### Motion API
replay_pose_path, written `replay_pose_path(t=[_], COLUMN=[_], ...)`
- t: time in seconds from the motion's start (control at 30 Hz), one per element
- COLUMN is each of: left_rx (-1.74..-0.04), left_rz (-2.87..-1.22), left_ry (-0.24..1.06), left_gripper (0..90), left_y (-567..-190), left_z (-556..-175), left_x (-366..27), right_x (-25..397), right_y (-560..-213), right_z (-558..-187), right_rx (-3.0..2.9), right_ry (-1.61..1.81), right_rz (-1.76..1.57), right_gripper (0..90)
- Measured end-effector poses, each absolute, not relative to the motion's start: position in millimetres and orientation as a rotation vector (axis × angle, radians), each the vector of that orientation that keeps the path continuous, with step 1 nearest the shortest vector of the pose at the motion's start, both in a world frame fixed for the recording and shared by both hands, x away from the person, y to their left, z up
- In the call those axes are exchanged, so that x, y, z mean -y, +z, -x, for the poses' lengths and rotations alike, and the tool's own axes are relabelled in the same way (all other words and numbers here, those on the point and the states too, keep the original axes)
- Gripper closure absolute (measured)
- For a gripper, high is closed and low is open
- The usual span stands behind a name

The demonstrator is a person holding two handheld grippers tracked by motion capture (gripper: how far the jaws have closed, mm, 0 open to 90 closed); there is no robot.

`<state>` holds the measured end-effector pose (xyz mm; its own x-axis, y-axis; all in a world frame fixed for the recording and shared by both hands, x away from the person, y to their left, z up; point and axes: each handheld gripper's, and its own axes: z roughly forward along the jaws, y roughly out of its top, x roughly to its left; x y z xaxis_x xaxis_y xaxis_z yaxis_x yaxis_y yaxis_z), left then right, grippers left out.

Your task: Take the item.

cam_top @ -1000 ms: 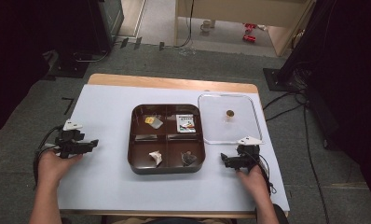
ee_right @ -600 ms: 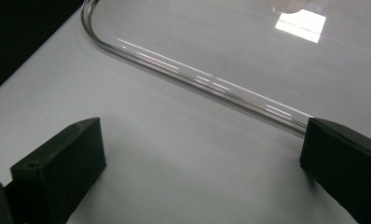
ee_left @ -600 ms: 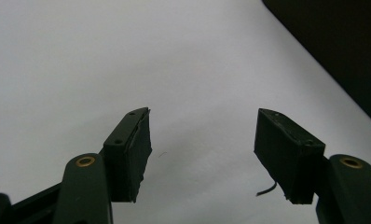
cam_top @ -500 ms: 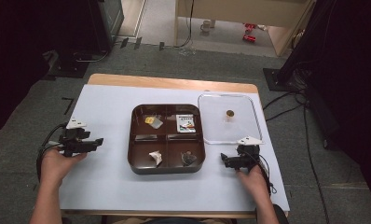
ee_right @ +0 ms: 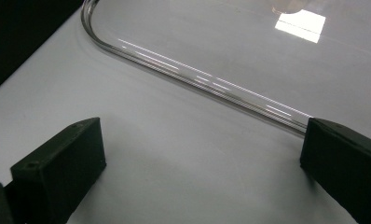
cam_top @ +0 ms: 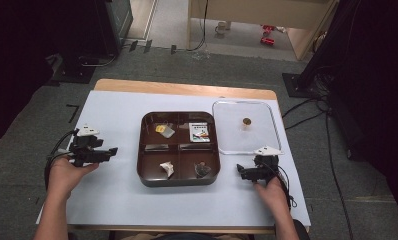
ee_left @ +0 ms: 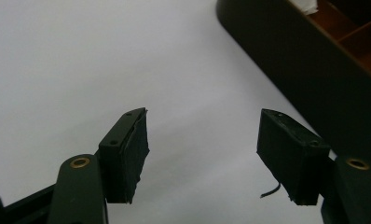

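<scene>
A brown four-part tray (cam_top: 179, 182) sits mid-table. Its far compartments hold a yellow wrapped piece (cam_top: 163, 129) and a printed packet (cam_top: 200, 132). The near ones hold a white crumpled piece (cam_top: 167, 167) and a dark piece (cam_top: 203, 170). My left gripper (cam_top: 112, 150) hovers left of the tray, pointing at it, open and empty. In the left gripper view its jaws (ee_left: 204, 116) stand apart, with the tray's dark wall (ee_left: 305, 70) at the upper right. My right gripper (cam_top: 240, 172) rests right of the tray, open. Its jaws (ee_right: 204, 128) are spread wide just short of the lid's rim (ee_right: 197, 79).
A clear flat lid (cam_top: 227, 140) with a small brown knob (cam_top: 246, 121) lies right of the tray. A white cover (cam_top: 117, 115) spans the wooden table. Dark stands, cables and grey floor surround the table.
My left gripper has shifted a little to the right, toward the tray. The right gripper has stayed put.
</scene>
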<state>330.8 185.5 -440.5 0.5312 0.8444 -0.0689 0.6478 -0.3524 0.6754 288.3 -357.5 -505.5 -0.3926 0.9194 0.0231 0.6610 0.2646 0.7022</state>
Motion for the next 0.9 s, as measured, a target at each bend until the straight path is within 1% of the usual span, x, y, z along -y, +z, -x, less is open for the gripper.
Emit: replay_pose_path(t=[0.07,0.37,0.77,0.9], left_rx=[-1.185,-1.092,-0.969,-0.929], left_rz=[-2.119,-2.104,-2.114,-2.112], left_ry=[0.376,0.324,0.316,0.296], left_gripper=[32.5,32.6,32.9,30.9], left_y=[-439,-430,-417,-415], left_z=[-331,-330,-327,-324], left_x=[-181,-162,-132,-124], right_x=[357,357,358,358], right_y=[-506,-506,-505,-505], right_z=[-288,-288,-288,-288], right_rx=[-2.151,-2.15,-2.152,-2.152], right_ry=[0.902,0.9,0.9,0.901], right_rz=[-1.436,-1.432,-1.438,-1.438], right_gripper=[0.0,0.0,0.0,0.0])
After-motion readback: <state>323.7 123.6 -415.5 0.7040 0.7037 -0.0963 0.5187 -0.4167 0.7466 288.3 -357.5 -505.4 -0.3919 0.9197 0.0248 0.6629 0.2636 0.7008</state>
